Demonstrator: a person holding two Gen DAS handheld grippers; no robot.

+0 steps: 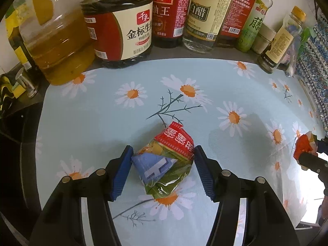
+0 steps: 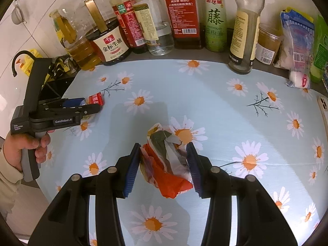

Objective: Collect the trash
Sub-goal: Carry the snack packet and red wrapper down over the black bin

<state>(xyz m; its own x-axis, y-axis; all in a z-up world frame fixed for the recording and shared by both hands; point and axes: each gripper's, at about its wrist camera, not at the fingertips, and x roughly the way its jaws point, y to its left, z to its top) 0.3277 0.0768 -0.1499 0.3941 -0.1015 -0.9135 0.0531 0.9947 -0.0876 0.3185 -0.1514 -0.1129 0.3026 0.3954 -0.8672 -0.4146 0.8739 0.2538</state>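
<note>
left hand-held gripper at frame left: black body, blue pads, white "GenRobot.AI" lettering, grey grip | right hand-held gripper lower centre: black fingers, ribbed blue pads, silver screws | cream sleeve lower left

Two grippers, two crumpled wrappers, about nine condiment bottles, one daisy-print cloth

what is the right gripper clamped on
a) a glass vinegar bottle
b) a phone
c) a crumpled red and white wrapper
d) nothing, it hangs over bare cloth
c: in the right wrist view the right gripper has both blue pads pressed against the crumpled red and white wrapper on the daisy tablecloth, while the bottles stand untouched along the back.
</note>
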